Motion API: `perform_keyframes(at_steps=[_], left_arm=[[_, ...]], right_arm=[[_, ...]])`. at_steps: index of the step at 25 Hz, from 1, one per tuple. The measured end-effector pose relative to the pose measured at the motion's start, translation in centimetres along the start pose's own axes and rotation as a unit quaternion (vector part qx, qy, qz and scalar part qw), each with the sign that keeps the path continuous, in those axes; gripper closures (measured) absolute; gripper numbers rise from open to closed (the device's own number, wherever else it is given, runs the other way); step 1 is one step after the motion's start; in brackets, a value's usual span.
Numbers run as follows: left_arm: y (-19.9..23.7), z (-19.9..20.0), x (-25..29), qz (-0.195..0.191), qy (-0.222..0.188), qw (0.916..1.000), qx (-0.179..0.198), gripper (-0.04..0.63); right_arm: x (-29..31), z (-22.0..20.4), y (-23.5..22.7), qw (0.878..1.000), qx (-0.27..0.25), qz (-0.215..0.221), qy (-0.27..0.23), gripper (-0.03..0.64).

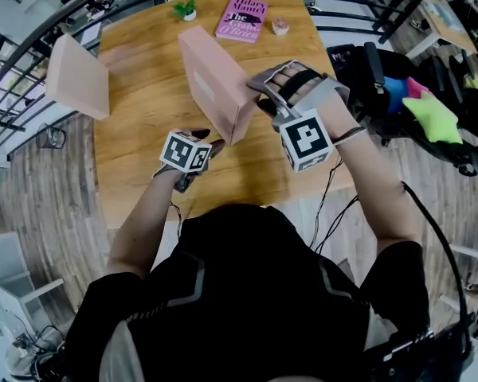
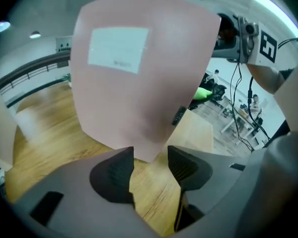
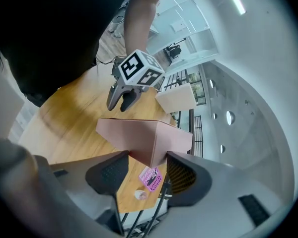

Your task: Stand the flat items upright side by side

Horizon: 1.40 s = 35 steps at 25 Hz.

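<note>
Right tongs (image 3: 148,161) clamp pink box (image 3: 134,133), long axis tilted upward; left tongs (image 2: 150,155) apart.

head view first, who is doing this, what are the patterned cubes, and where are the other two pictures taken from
A person holds a two-jaw gripper in each hand, and the patterned cubes are parts of those. The head view is from a camera on the person's head, looking down at a wooden table. The other two are from cameras on the grippers, looking along their jaws. The right gripper grips a corner of a flat pink box, tilted up over the table. The left gripper is open, the box's lower corner at its tips. A second pink box stands near the table's left edge; a pink book lies flat at the far side.
</note>
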<state>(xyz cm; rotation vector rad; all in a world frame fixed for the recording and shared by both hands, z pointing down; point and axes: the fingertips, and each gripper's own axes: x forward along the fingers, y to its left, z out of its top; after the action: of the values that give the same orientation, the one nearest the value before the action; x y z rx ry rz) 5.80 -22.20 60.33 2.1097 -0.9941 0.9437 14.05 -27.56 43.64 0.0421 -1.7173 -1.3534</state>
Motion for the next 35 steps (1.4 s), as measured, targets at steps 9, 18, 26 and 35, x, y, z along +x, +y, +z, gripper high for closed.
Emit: perform_keyframes(at_steps=[9,18,26,35], left_arm=[[3.0,0.5,-8.7,0.057,-0.126,0.9871,-0.08,0.364],[3.0,2.4,-15.4,0.068,-0.216,0.9728,-0.048,0.364],[4.7,1.3,-19.3,0.1,-0.262,0.9577,-0.066,0.364],[4.7,2.2,-22.7,0.13,-0.324,0.934,-0.074,0.365]], right_arm=[[-0.2,2.9,-0.5,0.995,0.093,0.009,-0.044,0.382],[-1.6,3.1,-1.0,0.964,0.256,0.021,-0.066,0.319],[-3.4,2.5,-2.4,0.852,0.496,-0.008,-0.169,0.226],[-4.9,0.4,-1.4,0.683,0.69,-0.069,-0.229,0.215]])
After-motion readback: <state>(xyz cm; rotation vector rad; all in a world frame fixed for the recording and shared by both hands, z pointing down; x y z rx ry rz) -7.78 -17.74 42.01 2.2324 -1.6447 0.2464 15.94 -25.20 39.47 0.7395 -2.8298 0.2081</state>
